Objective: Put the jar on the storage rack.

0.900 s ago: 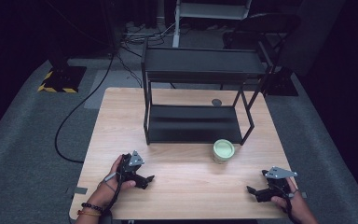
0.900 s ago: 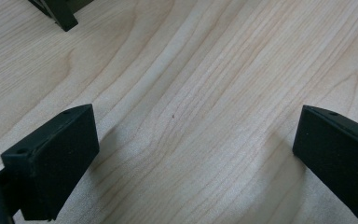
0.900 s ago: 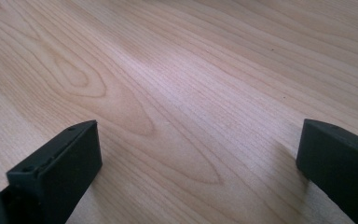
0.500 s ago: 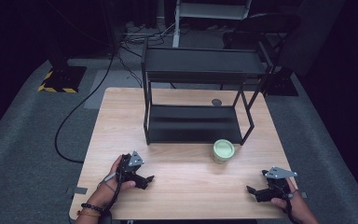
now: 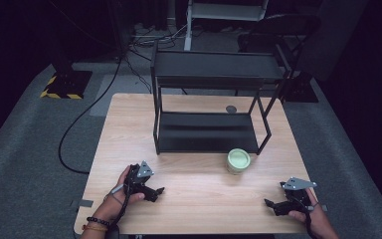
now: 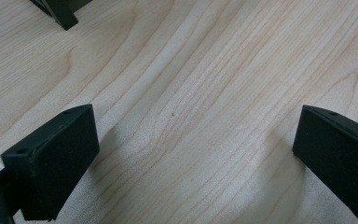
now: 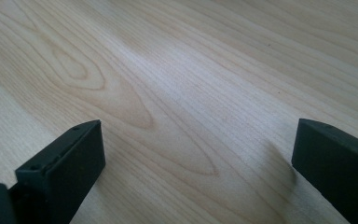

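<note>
Resting both tongs, left and right, spread and empty on table; next likely reaching toward green jar.

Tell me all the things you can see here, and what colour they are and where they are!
Table: one, light wood, in the middle of the room.
Shelf rack: one, black, two tiers, on the far half of the table.
Round container: one, pale green, on the table just in front of the rack's right front leg.
Small round disc: one, grey, on the table behind the rack.
Cable: one, black, on the grey floor left of the table.
Chair: one, black, behind the table.
Left gripper: one, black, open, near the table's front left.
Right gripper: one, black, open, near the front right.
</note>
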### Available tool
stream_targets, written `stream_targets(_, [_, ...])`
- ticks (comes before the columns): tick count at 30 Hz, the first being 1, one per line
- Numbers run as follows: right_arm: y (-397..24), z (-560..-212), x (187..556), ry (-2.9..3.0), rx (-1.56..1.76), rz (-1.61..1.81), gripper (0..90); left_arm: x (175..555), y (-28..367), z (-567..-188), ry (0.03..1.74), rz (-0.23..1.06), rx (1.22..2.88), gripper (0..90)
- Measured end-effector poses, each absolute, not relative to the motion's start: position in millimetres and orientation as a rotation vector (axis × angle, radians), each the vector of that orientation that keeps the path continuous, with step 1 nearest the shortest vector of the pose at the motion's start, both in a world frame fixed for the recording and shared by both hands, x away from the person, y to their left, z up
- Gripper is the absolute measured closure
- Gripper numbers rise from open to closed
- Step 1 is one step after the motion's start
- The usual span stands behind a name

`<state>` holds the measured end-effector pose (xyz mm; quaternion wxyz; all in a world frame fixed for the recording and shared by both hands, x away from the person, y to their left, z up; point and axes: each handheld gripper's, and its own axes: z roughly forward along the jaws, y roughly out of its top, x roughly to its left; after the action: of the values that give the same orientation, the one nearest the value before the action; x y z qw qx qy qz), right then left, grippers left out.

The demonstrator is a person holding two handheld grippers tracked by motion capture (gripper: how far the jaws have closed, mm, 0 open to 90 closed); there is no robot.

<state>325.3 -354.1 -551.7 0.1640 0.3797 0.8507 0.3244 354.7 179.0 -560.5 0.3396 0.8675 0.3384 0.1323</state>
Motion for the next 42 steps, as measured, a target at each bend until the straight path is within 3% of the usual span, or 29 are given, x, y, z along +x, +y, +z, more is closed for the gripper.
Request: stream_targets(42, [-326,-529,329,2.382,1.119,0.881,2.5,355,179,-561,0.883,0.346,2.259,0.1])
